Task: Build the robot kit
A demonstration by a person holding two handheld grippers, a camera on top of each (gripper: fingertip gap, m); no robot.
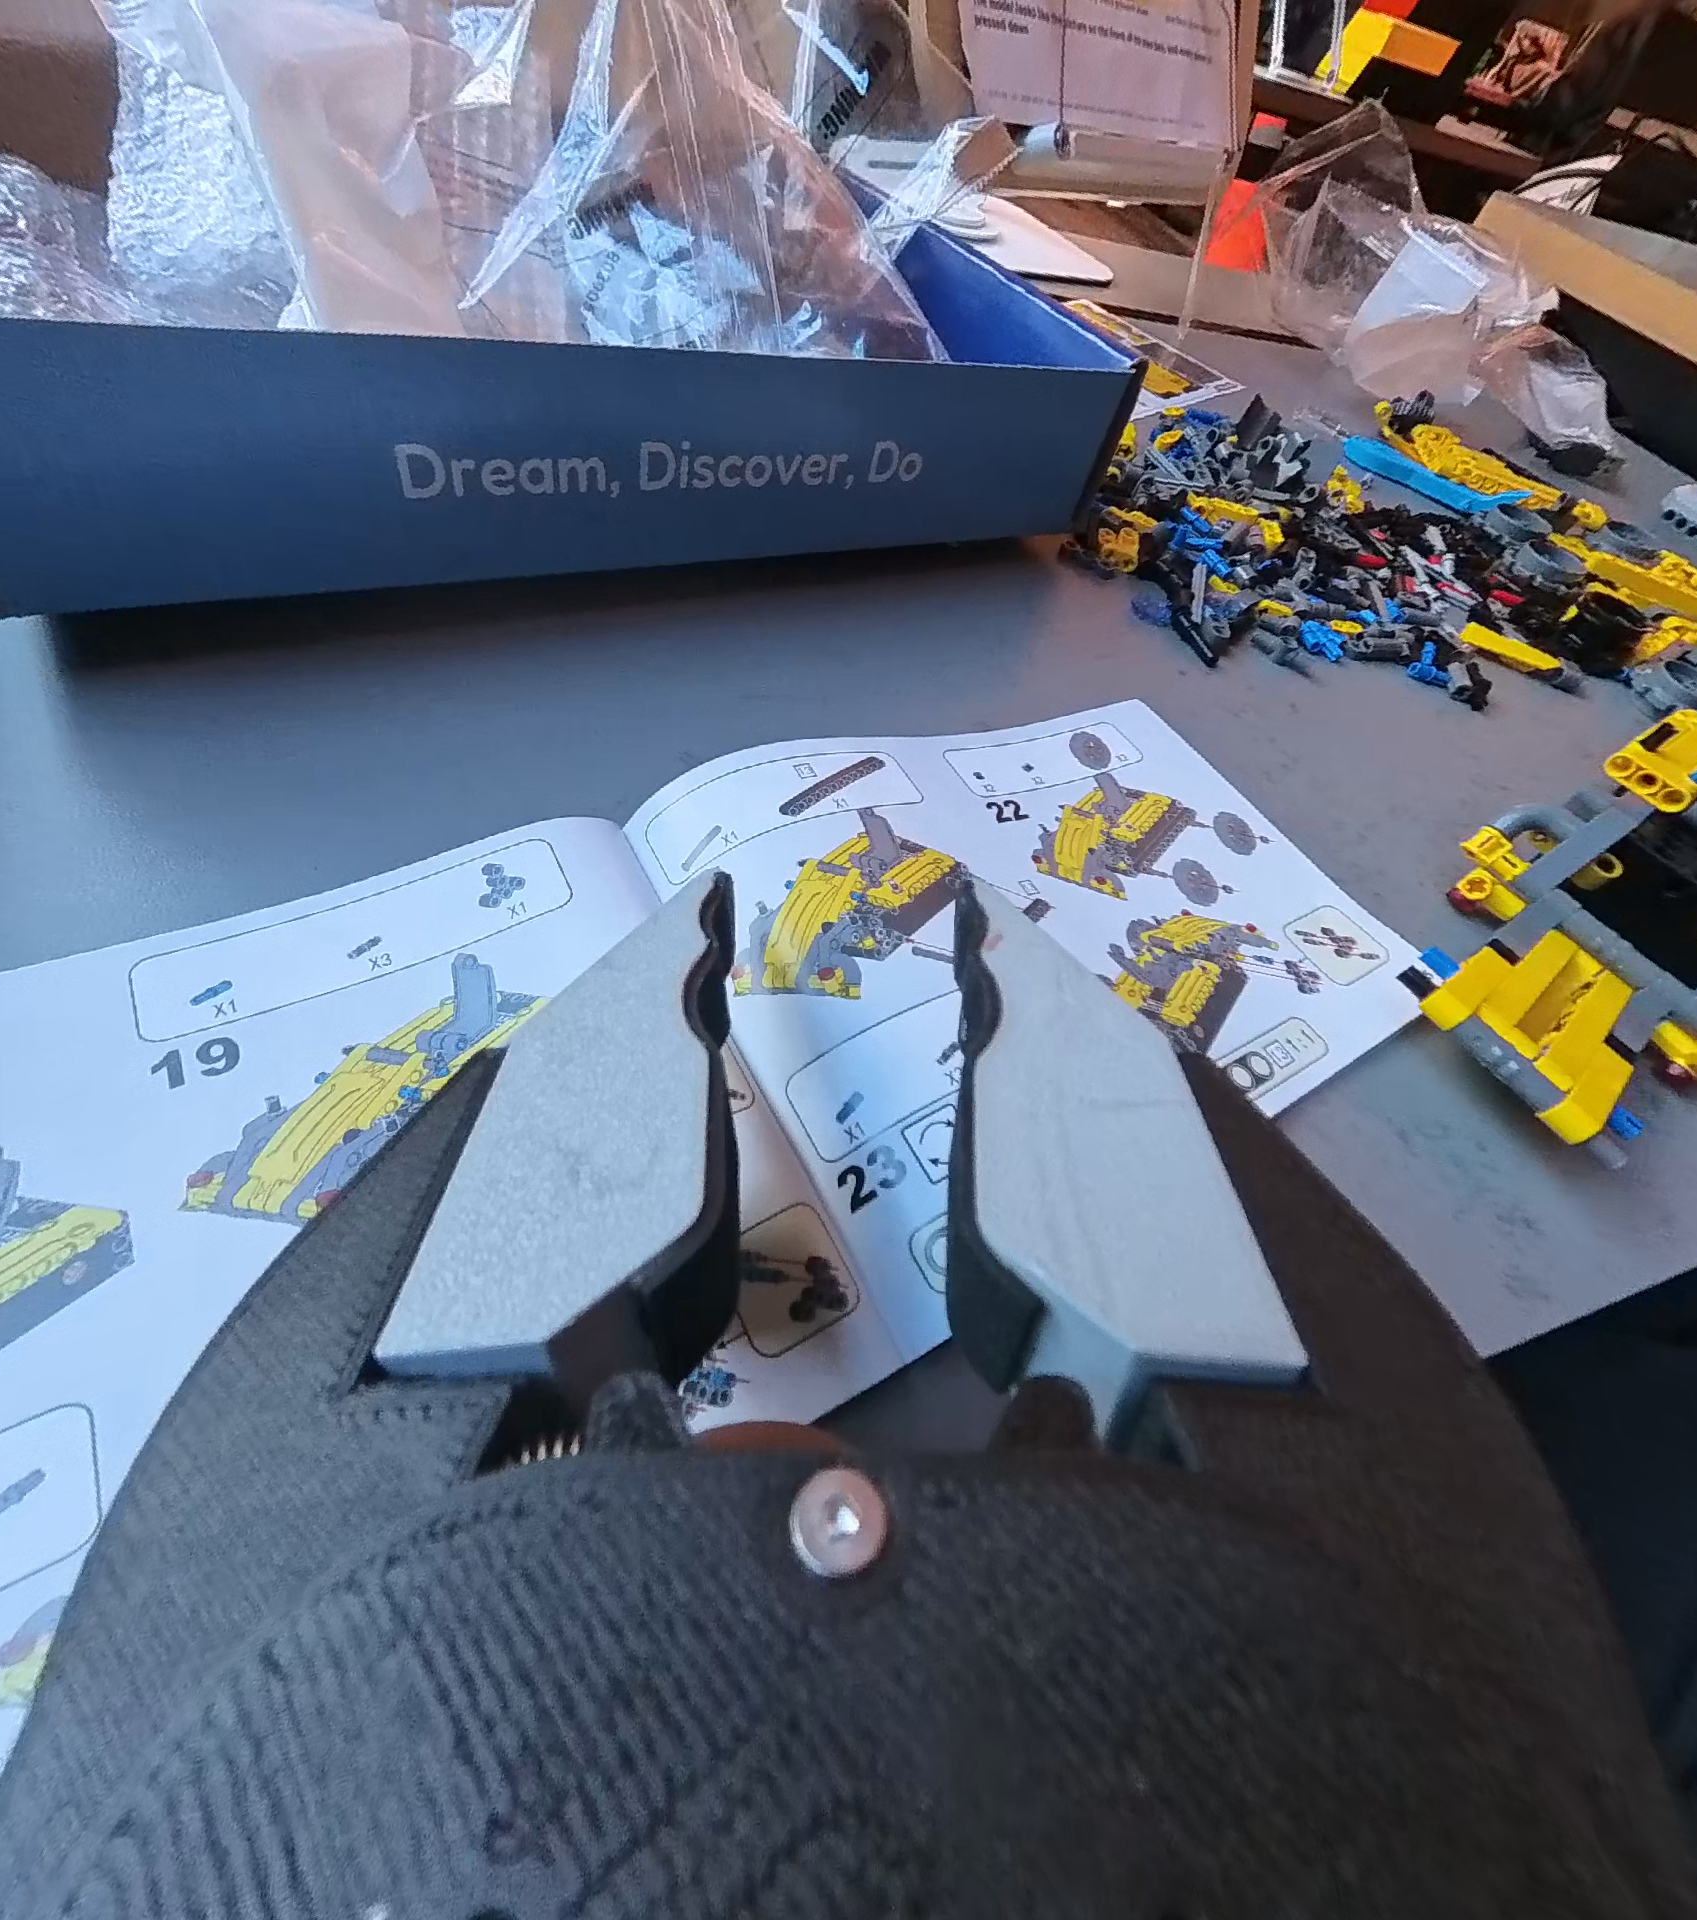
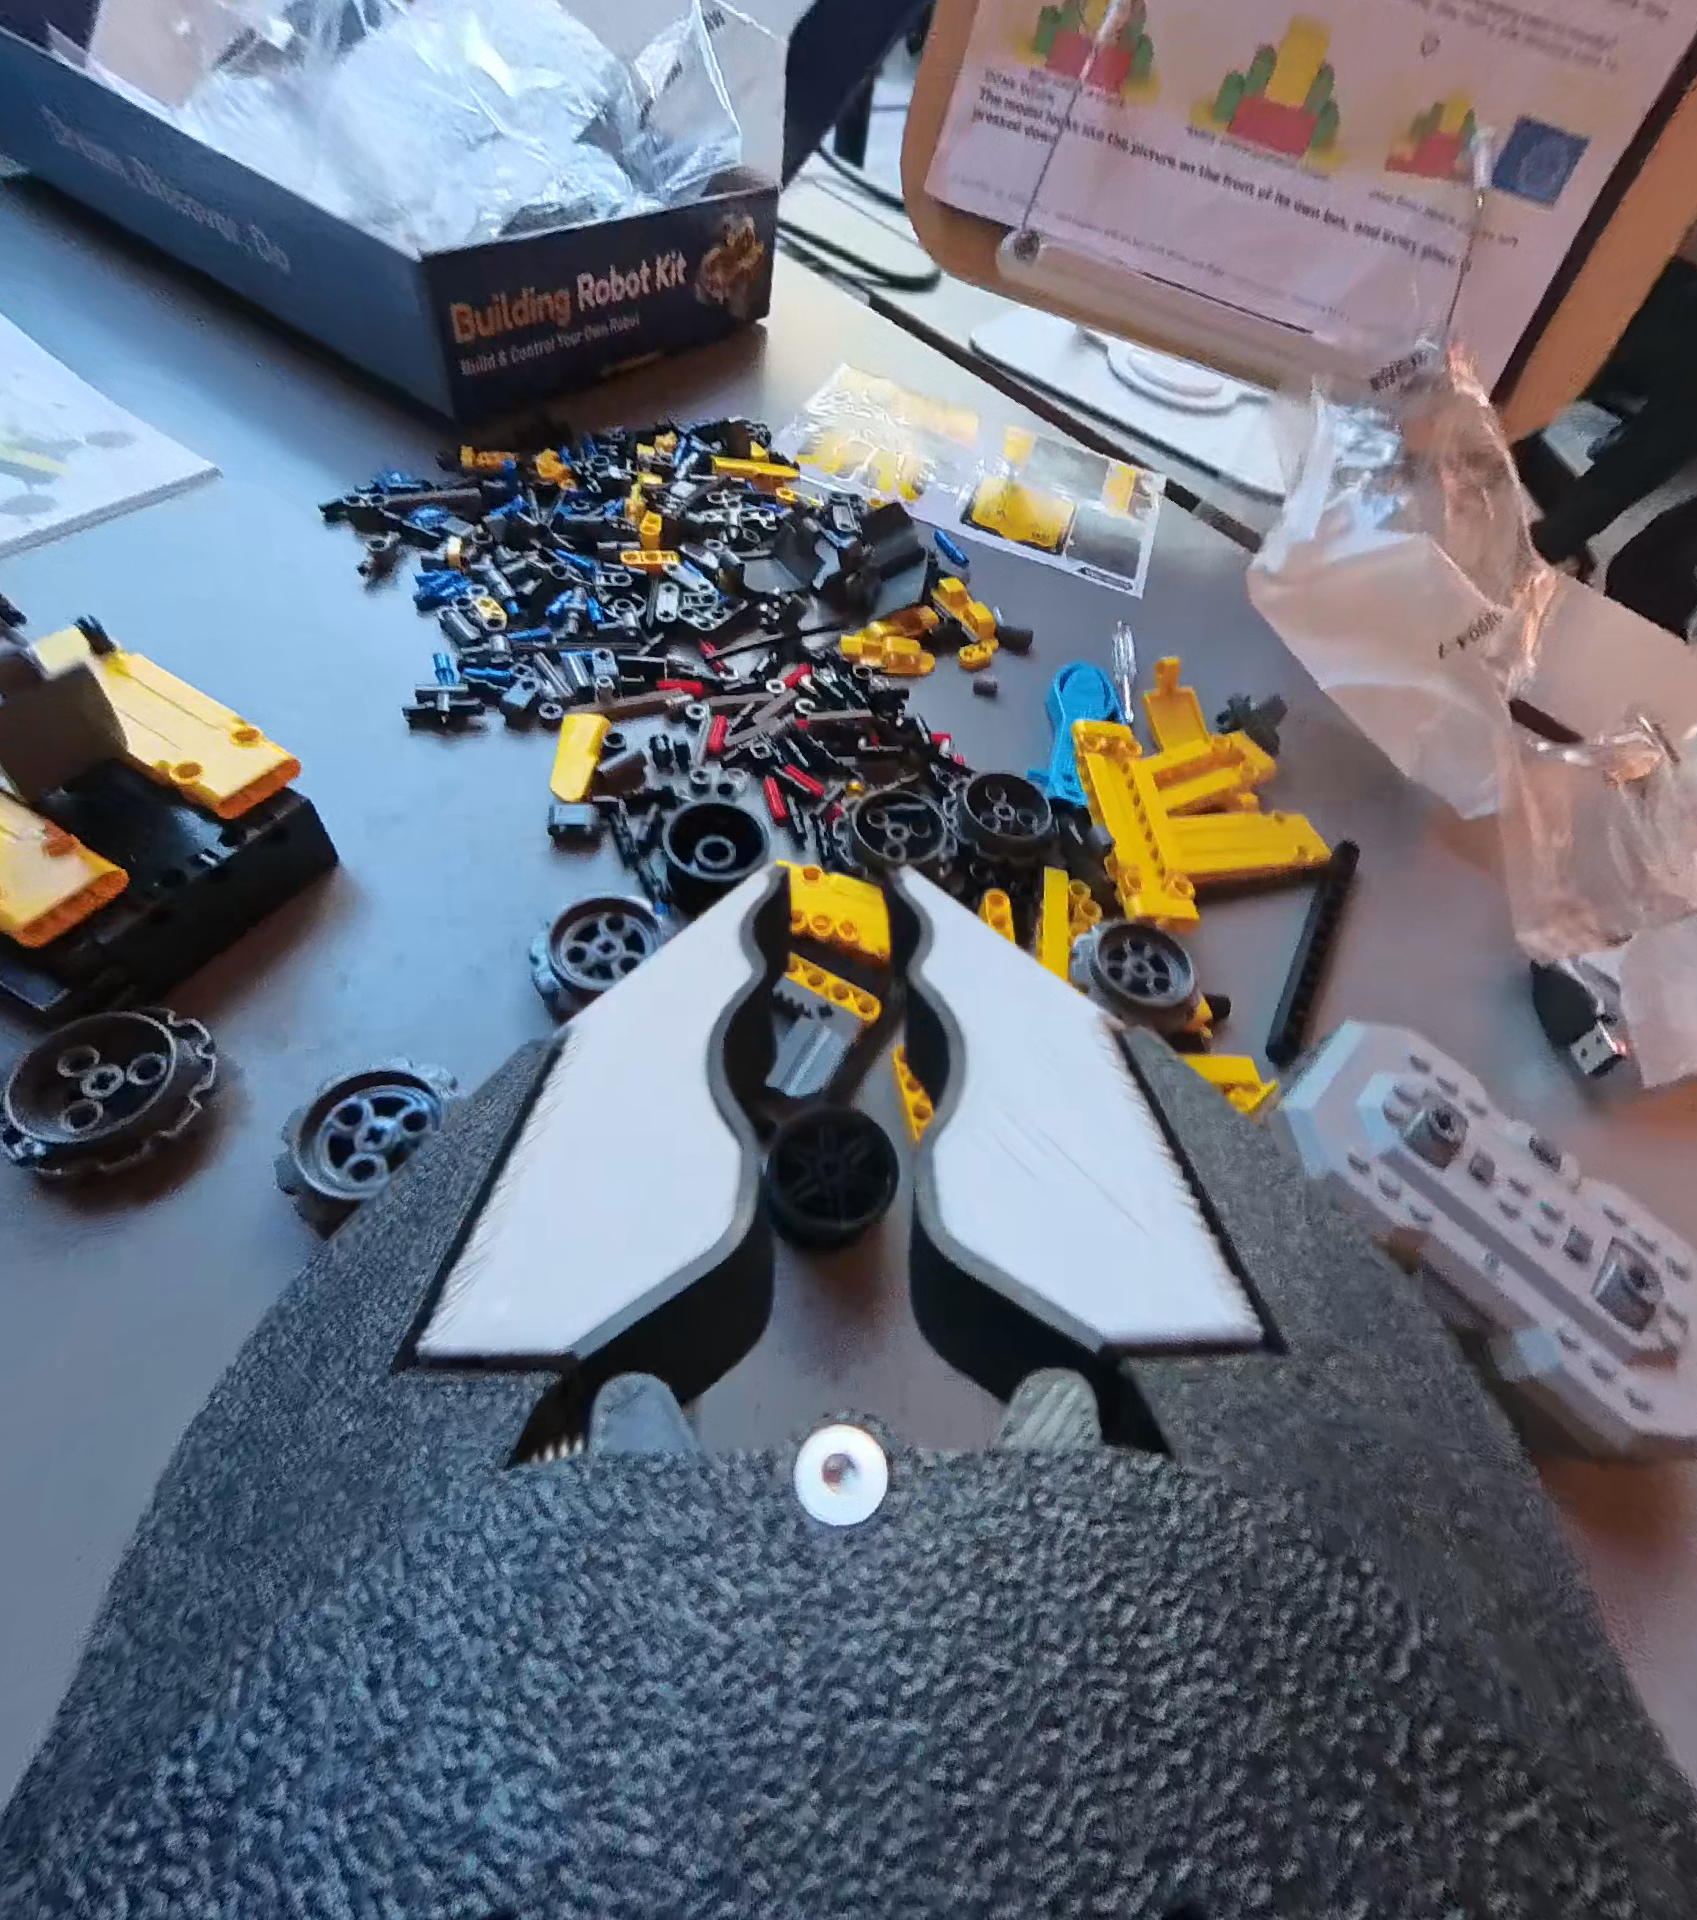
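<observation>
My left gripper [image 1: 844,904] is open and empty. It hovers just above an open instruction booklet [image 1: 304,987] lying on the grey table. A partly built yellow and grey brick model [image 1: 1633,956] sits to its right. My right gripper [image 2: 836,878] has its jaws a narrow gap apart, over the near edge of a pile of small yellow, black and blue parts [image 2: 719,644]. A yellow beam piece [image 2: 828,914] and a small black wheel [image 2: 831,1174] show between the fingers, apparently lying on the table below. The model [image 2: 65,790] is to its left.
A dark blue box [image 1: 511,468] full of clear plastic bags stands behind the booklet. A grey button controller [image 2: 1509,1226] lies right of the right gripper. Loose black wheels [image 2: 106,1091] lie at its left. Crumpled bags [image 2: 1426,582], a sticker sheet [image 2: 1010,488] and a wooden sign stand [image 2: 1239,135] are behind. The grippers' ends are close to 45 centimeters from one another. Between my right fingertips and the grey button controller [image 2: 1509,1226] there is roughly 15 centimeters.
</observation>
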